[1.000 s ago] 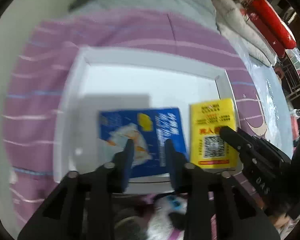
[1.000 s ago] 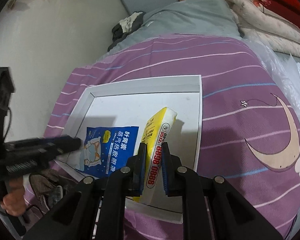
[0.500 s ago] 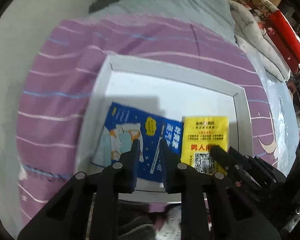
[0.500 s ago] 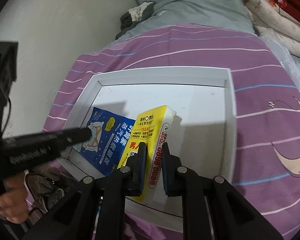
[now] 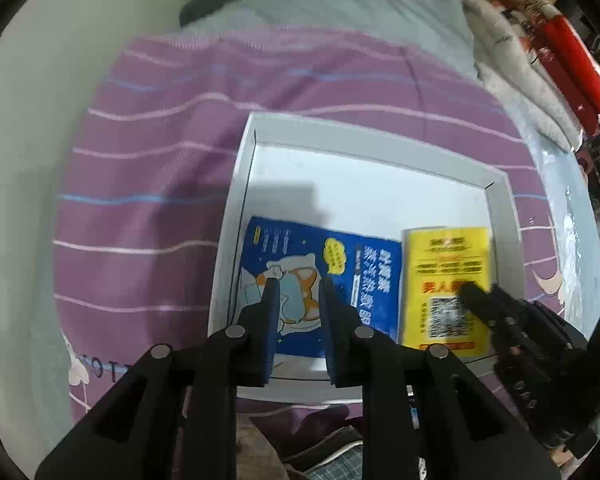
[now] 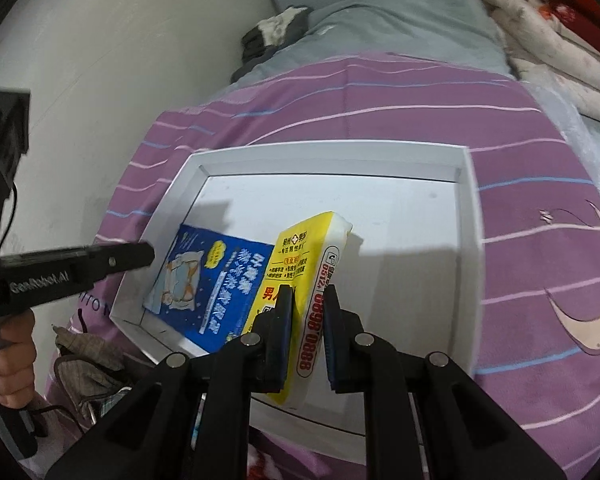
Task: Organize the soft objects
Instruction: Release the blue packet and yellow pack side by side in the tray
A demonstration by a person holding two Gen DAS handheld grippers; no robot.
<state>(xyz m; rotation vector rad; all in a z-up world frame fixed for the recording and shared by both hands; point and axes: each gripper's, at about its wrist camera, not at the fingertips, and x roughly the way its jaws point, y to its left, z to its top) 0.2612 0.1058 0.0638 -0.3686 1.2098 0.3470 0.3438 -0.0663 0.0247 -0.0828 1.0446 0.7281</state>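
Since a second ago, the white tray [image 5: 236, 216] has slid toward the right of the left wrist picture, and the left gripper's [image 5: 298, 286] fingers have come a bit closer together. They hold nothing and hang over the blue packet [image 5: 296, 248], which lies flat in the tray's lower left part. The right gripper [image 6: 308, 292] is shut tight on the yellow tissue pack [image 6: 312, 248], which sits tilted on its edge, just right of the blue packet, touching it. The tray rests on a purple striped bed cover [image 6: 380, 96]. A hand [image 6: 8, 354] shows at the left edge.
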